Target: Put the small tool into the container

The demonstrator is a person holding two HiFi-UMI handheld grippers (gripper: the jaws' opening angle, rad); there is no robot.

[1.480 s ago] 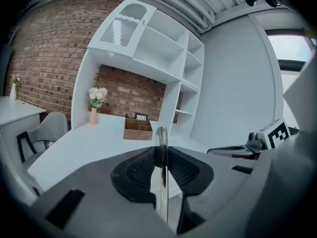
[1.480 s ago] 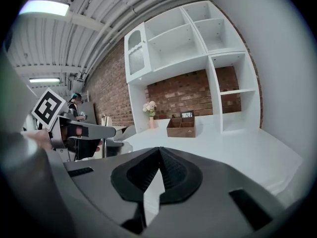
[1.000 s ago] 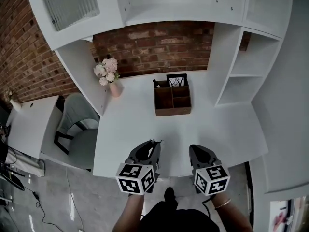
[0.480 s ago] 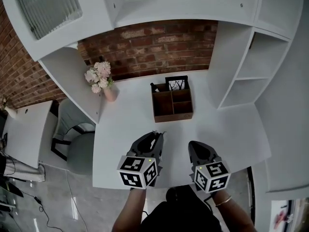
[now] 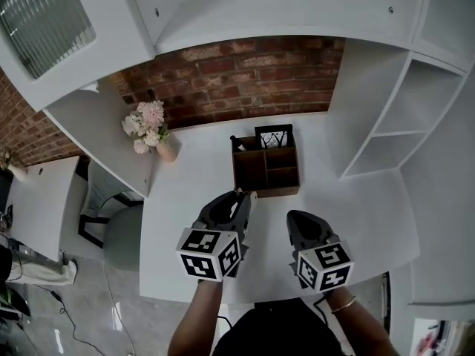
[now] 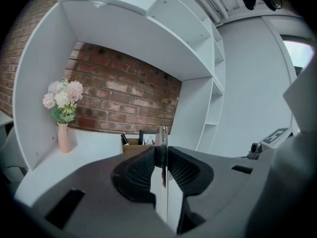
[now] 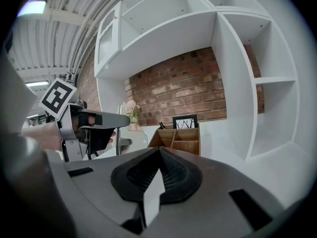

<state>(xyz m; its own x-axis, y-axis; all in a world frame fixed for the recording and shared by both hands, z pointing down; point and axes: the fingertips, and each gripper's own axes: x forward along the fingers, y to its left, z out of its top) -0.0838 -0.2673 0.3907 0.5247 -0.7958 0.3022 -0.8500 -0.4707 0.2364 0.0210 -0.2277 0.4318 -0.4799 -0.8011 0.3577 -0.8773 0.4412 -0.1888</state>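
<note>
**Small tool held at the front of the container**

Head view: left gripper [image 5: 240,194] and right gripper [image 5: 294,217] side by side over the white desk [image 5: 185,191], both aimed at the wooden container [image 5: 267,190]. Left jaw tips just short of the container's front left corner; right gripper a little further back, beside the left.

Left gripper view: jaws of the left gripper [image 6: 161,152] clenched on the small tool [image 6: 162,137], a thin flat metal strip standing upright between the ribbed pads, upper end clear of the jaw tips. Small tool not yet in the container [image 6: 130,147], visible straight ahead past the jaws.

Right gripper view: jaws of the right gripper [image 7: 158,151] closed together, tips meeting, nothing between them. Container [image 7: 179,139] ahead, with open compartments and a framed picture [image 7: 185,121] at its back.

Surroundings: vase of pink flowers [image 5: 151,128] at the desk's left rear, well apart from the container; brick wall [image 5: 237,80] behind; white shelving [image 5: 386,117] to the right.
</note>
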